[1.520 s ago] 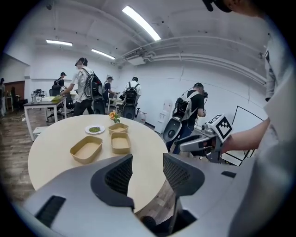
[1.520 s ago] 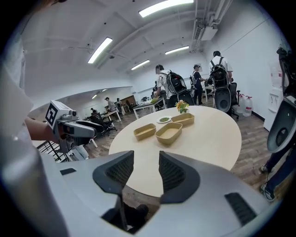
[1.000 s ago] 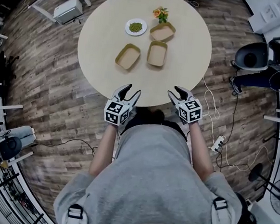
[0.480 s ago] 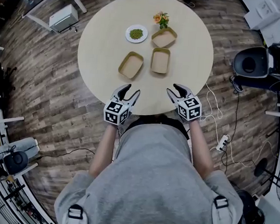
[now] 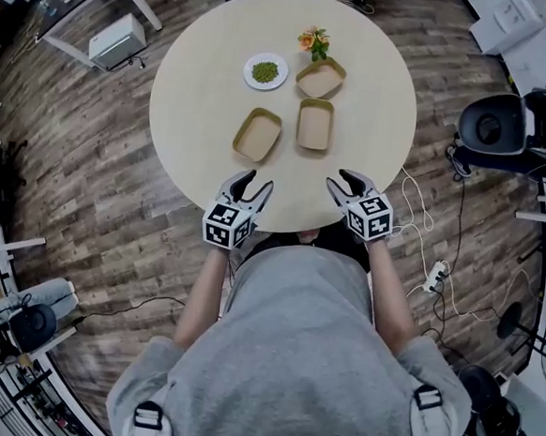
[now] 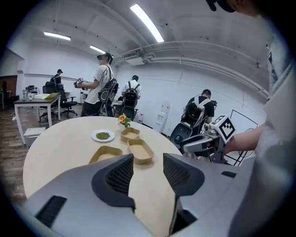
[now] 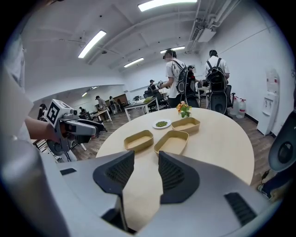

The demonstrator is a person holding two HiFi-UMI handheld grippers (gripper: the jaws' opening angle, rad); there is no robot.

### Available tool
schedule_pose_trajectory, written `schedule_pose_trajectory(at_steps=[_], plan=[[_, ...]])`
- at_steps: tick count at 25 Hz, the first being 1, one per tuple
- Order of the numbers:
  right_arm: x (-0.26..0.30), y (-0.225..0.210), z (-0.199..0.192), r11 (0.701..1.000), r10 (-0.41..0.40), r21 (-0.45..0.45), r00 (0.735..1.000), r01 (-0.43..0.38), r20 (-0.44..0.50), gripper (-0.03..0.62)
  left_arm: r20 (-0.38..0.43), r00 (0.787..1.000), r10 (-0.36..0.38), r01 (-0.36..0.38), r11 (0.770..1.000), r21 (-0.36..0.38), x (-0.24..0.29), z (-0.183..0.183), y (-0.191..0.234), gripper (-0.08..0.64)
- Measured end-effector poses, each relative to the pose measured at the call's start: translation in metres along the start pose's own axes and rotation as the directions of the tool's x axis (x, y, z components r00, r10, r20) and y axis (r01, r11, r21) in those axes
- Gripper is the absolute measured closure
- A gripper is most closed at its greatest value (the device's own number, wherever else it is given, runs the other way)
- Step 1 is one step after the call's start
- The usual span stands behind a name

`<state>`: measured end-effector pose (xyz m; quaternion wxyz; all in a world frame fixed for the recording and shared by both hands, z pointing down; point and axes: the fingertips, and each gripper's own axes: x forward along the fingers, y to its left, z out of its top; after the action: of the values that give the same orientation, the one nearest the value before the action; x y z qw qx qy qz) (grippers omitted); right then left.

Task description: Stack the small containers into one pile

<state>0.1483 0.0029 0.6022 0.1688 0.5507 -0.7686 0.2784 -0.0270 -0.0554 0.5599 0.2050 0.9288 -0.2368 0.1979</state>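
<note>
Left tool [image 5: 259, 179], right tool [image 5: 342, 178] apparently neared table [image 5: 203, 94] edge; jaws apart.

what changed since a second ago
The left gripper and the right gripper both moved forward, further in over the table's near edge. Nothing was taken hold of or let go; both stay open and empty. The containers and the plate lie where they were.

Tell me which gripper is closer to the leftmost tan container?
Left. The left gripper is straight before the leftmost container; the right gripper is farther off, to its right.
</note>
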Motion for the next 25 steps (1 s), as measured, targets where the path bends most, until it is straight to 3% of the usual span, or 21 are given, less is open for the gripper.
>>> schedule_pose_trajectory(at_steps=[15,25], plan=[[0.049,-0.034,0.044,0.997,0.051,-0.052,0.998,-0.052,-0.033,0.422,-0.004,0.998,0.067,-0.067,0.995,-0.07,0.024,0.009,0.032,0.351],[0.082,-0.082,0.059,0.995,0.064,-0.074,0.996,-0.069,-0.067,0.425,-0.076,0.996,0.039,-0.046,0.994,-0.096,0.077,0.0,0.025,0.351]])
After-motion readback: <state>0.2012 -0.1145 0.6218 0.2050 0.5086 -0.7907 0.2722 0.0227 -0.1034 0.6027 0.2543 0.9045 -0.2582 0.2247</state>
